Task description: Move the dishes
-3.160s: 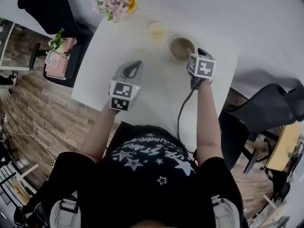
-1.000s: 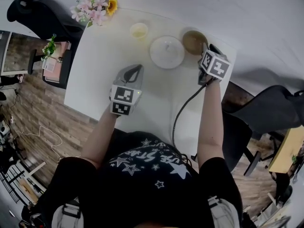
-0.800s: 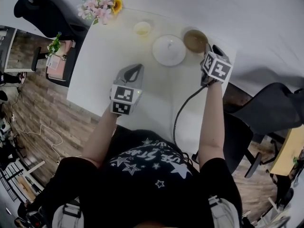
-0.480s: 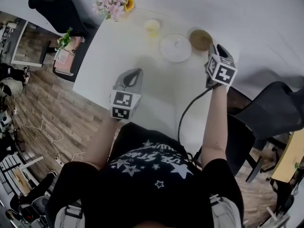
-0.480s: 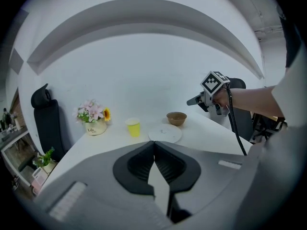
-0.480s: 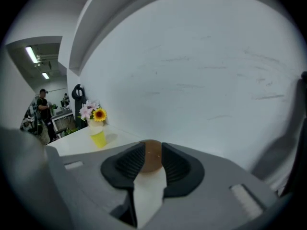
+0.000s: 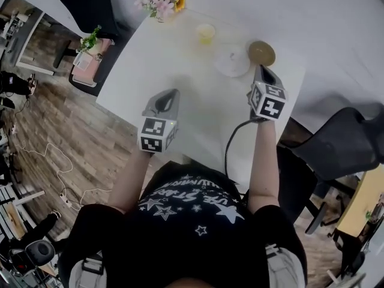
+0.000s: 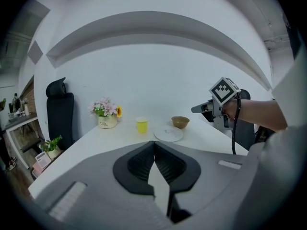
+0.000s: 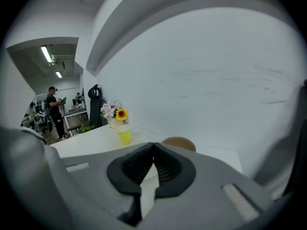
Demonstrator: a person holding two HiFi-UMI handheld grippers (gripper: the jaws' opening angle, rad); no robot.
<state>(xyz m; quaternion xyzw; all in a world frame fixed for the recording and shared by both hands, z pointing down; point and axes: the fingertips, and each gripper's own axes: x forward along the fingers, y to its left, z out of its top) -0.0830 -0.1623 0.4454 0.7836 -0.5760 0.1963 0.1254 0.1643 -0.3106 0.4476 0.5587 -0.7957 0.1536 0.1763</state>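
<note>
On the white table (image 7: 180, 71) a brown bowl (image 7: 261, 53) stands at the far right, a white plate (image 7: 233, 60) just left of it, and a yellow cup (image 7: 206, 33) further left. My right gripper (image 7: 262, 69) hovers just short of the bowl, apart from it. Its jaws have just been closing and are shut with nothing between them (image 9: 153, 145); the bowl (image 9: 179, 143) shows just beyond them. My left gripper (image 7: 168, 93) is shut and empty over the table's near left part. The left gripper view shows the cup (image 8: 141, 125), plate (image 8: 168, 134) and bowl (image 8: 180, 122) far ahead.
A vase of flowers (image 7: 161, 0) stands at the table's far left corner. Black chairs stand at the left (image 7: 90, 2) and right (image 7: 342, 143) of the table. A wall runs behind the dishes. A cable (image 7: 231, 146) hangs from the right gripper. People (image 9: 53, 110) stand far off.
The right gripper has let go of the bowl's rim, drawn back towards me and shut. The left gripper has also pulled back. The bowl stays to the right of the plate.
</note>
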